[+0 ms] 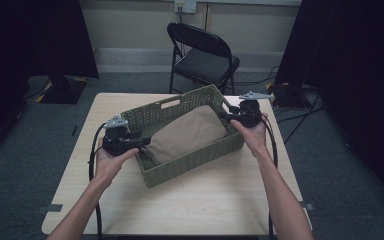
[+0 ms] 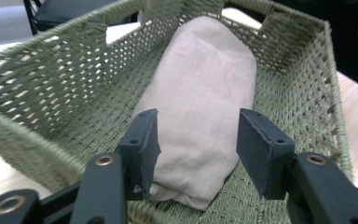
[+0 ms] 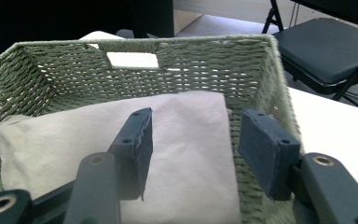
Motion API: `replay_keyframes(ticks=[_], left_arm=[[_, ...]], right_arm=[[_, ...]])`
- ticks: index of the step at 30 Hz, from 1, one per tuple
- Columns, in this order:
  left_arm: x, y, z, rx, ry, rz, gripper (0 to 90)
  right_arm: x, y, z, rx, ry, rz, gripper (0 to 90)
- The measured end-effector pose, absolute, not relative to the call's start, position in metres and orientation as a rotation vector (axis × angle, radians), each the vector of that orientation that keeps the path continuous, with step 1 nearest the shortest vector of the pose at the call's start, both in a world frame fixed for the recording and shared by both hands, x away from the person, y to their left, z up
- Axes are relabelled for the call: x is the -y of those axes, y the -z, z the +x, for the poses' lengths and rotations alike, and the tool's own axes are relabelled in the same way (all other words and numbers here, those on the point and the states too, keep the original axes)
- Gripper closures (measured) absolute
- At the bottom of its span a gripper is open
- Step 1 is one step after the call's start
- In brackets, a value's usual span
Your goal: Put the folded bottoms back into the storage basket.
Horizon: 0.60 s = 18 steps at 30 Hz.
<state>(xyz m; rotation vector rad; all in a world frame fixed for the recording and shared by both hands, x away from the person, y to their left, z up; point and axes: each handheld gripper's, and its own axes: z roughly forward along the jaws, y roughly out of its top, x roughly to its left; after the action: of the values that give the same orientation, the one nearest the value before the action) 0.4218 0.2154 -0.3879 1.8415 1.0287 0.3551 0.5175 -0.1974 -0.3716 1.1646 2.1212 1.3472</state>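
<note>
Folded beige cloth (image 1: 187,134) is seen lying flat inside the green woven basket (image 1: 195,165), its long axis running along the basket's length, from the near-left end toward the far-right end of the table (image 1: 220,200). The left gripper (image 1: 139,141) is held at the basket's near-left short end with its jaws spread apart and nothing between them; in the left gripper view the rounded near end of the cloth (image 2: 205,102) is framed between the two black pads (image 2: 142,151), without contact being visible. The right gripper (image 1: 229,117) is held at the opposite, far-right short end, its jaws likewise parted and empty; in the right gripper view the cloth's squared end (image 3: 168,140) is seen below and beyond the pads (image 3: 137,149), with the right pad placed over the basket wall (image 3: 279,107). The basket is set at a slant on the table, its handle cut-out (image 1: 170,103) on the far long side. Each gripper is gripped by one hand (image 1: 107,162), the forearms entering from the bottom edge. A black folding chair (image 1: 202,52) is placed beyond the table.
</note>
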Motion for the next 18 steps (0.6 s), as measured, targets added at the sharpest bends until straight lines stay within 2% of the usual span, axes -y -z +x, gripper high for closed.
replay_keyframes(ticks=[10, 14, 18], left_arm=[[-0.236, 0.383, 0.404, -1.046, -0.393, 1.802, 41.2], [-0.241, 0.388, 0.394, -1.073, -0.423, 1.781, 38.5], [-0.247, 0.391, 0.391, -1.096, -0.398, 1.761, 37.7]], right_arm=[[0.232, 0.374, 0.503, -2.055, -1.346, 1.216, 47.7], [0.247, 0.382, 0.500, -2.042, -1.305, 1.255, 52.0], [0.251, 0.388, 0.498, -2.034, -1.286, 1.275, 50.8]])
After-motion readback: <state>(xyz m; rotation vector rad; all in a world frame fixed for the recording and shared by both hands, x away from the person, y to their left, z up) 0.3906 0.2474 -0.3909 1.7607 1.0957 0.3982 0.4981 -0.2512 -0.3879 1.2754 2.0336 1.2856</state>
